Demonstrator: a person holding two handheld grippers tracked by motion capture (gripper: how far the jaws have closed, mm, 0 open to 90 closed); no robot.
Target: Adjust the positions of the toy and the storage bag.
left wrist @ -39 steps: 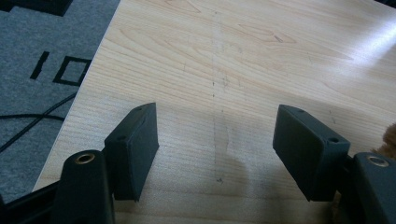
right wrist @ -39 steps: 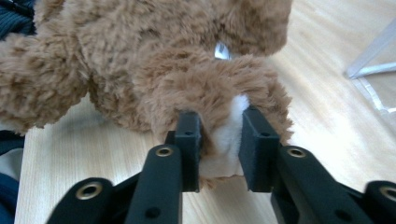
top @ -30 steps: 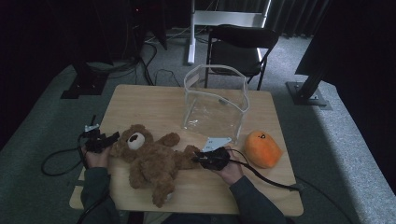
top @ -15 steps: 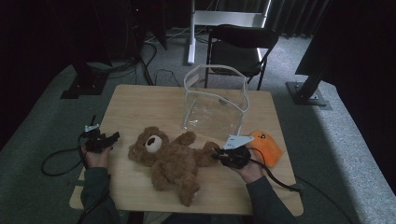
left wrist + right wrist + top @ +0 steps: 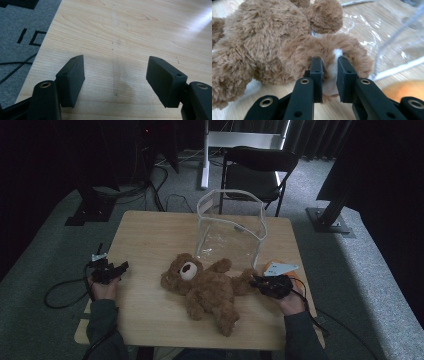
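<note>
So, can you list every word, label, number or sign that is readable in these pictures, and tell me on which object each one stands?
None can be read.
Floor beside the table: black marks on the grey carpet, cut off at the edge, unclear whether they are letters.
Teddy bear, clear bag, left gripper, right gripper: no print visible.
White tag near the orange object: blank or too small to tell.

A brown teddy bear [image 5: 207,287] lies sprawled on a wooden table [image 5: 150,240] just in front of a clear plastic bag [image 5: 231,227], a handheld gripper [image 5: 265,284] at its paw.
</note>
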